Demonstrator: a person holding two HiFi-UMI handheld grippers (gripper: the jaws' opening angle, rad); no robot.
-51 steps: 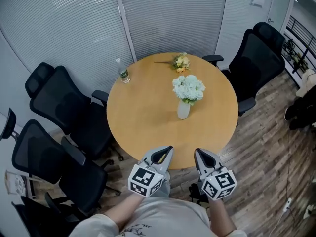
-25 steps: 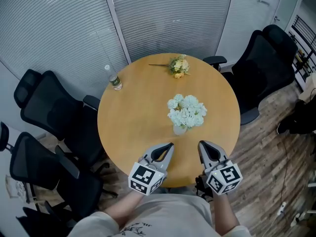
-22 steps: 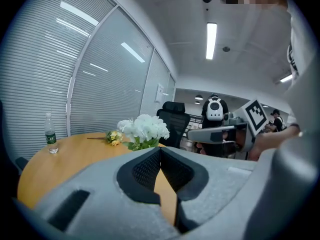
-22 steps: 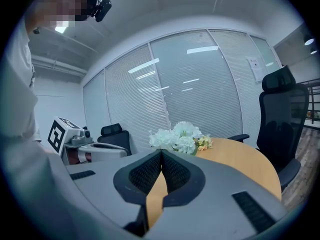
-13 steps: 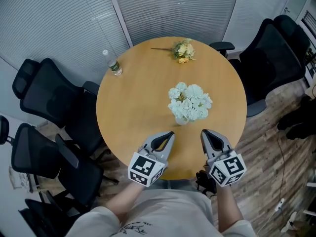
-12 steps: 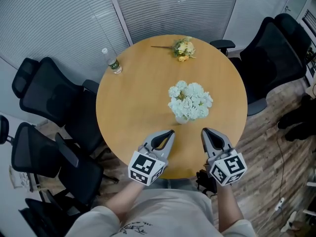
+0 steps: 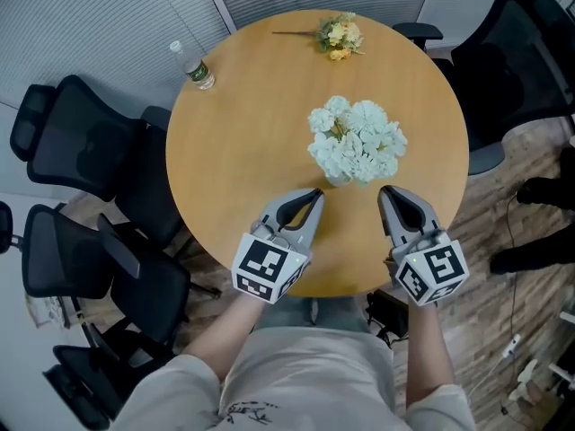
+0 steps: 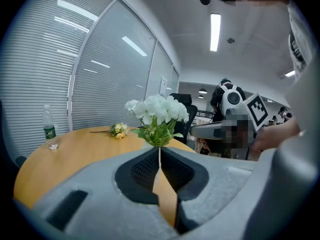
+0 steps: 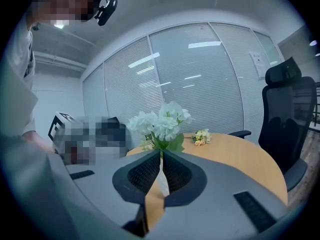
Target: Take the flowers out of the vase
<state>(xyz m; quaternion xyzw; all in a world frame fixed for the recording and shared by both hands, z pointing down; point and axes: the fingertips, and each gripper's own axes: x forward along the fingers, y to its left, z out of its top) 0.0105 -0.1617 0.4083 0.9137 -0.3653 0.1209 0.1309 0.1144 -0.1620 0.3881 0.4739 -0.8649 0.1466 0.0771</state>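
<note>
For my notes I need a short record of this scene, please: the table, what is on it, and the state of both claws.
table: round, wooden
white flowers: in the vase, near the table's middle
vase: pale, mostly hidden under the flowers
yellow flowers: lying at the far edge
water bottle: upright, far left edge
left claw: shut, empty, short of the vase
right claw: shut, empty, short of the vase

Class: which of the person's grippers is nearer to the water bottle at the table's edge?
Left. In the head view the water bottle stands up and to the left of the left gripper; the right gripper is even farther right.
</note>
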